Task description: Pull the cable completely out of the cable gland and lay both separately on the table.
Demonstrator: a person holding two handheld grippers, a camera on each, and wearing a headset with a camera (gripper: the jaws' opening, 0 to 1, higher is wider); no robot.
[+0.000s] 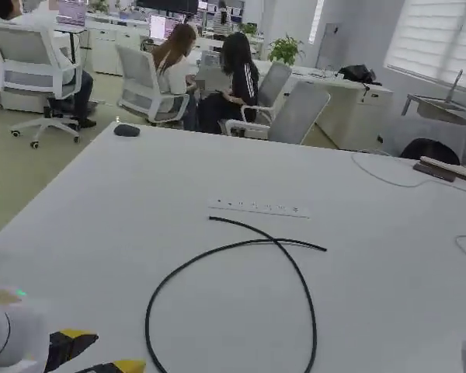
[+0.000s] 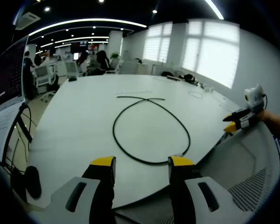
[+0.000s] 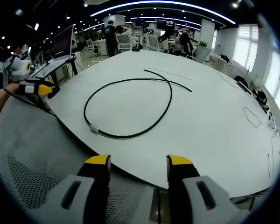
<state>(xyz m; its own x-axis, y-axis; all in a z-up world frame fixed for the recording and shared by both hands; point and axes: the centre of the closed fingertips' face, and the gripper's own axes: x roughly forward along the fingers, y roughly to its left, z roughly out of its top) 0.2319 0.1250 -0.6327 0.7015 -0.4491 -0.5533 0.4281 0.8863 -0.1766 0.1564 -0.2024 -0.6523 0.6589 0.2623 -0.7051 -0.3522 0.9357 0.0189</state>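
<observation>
I am holding the left gripper [image 2: 141, 164] off the near edge of the table [image 2: 79, 116], its jaws standing apart on nothing. The right gripper [image 3: 139, 163] is hanging the same way, jaws apart and empty, over a mesh chair back [image 3: 37, 168]. Ahead of both pairs of jaws the black cable [image 1: 217, 249] is lying in one wide loop, its ends crossing on the far side. The cable gland [image 3: 94, 127] is sitting on the loop's near side, just inside the table edge. Bare tabletop is spreading around the loop.
</observation>
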